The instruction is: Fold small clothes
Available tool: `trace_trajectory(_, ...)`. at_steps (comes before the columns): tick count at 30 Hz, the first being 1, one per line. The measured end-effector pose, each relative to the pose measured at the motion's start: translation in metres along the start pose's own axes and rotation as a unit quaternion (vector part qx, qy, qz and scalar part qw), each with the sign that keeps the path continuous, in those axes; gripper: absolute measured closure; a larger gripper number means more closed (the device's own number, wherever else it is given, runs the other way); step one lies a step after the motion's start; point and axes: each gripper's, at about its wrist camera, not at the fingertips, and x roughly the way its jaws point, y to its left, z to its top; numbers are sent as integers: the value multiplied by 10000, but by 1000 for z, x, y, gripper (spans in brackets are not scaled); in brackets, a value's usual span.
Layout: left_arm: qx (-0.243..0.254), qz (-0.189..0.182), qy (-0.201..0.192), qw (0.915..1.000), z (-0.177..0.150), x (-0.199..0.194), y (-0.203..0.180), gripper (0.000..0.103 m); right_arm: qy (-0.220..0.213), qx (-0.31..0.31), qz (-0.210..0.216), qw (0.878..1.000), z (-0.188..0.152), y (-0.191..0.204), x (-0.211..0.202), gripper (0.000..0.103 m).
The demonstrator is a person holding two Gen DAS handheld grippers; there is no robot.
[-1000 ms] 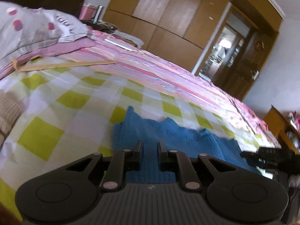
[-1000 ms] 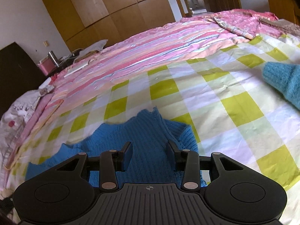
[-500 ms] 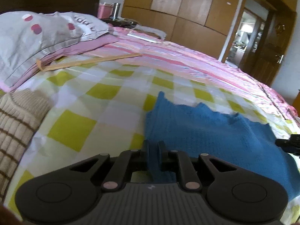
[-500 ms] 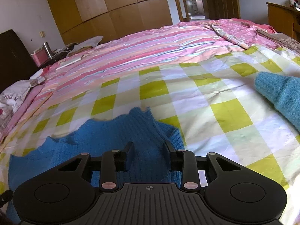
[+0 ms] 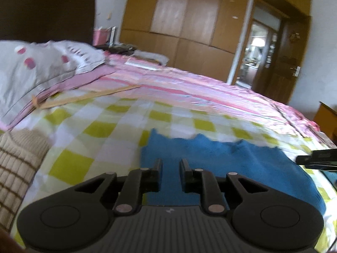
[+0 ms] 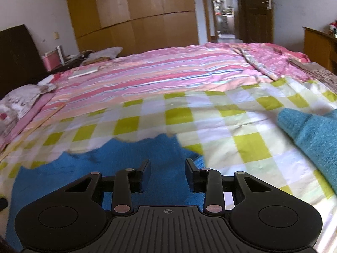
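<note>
Two handheld tools hover low over a blue knitted garment (image 5: 221, 164) lying on a green-and-white checked bedspread (image 5: 94, 126). Left tool (image 5: 170, 164): jaws have just opened to a narrow gap, gripping nothing. Right tool (image 6: 167, 165): jaws have just opened, wider, pads clear of the knit. Both tool bodies hide the garment's near edge. A teal knit (image 6: 311, 135) is cut off at right; motion blur softens the far hem.

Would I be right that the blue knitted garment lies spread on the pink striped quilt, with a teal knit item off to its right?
Not quite: the blue knitted garment lies on the yellow-checked sheet, as the right wrist view shows; the pink striped quilt is beyond it. The teal knit item is indeed to its right.
</note>
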Motion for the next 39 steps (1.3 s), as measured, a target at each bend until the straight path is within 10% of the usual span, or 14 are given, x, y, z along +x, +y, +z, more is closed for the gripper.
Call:
trace_trajectory(21,213,-221,744,9968,-20,22,-12,77,232,-489,-383,9978,-19,11,3,69)
trace_trajectory(39,115,-329,839,9959,-17,22,-7,77,458,-1271,511,9895,-48,101,8,67)
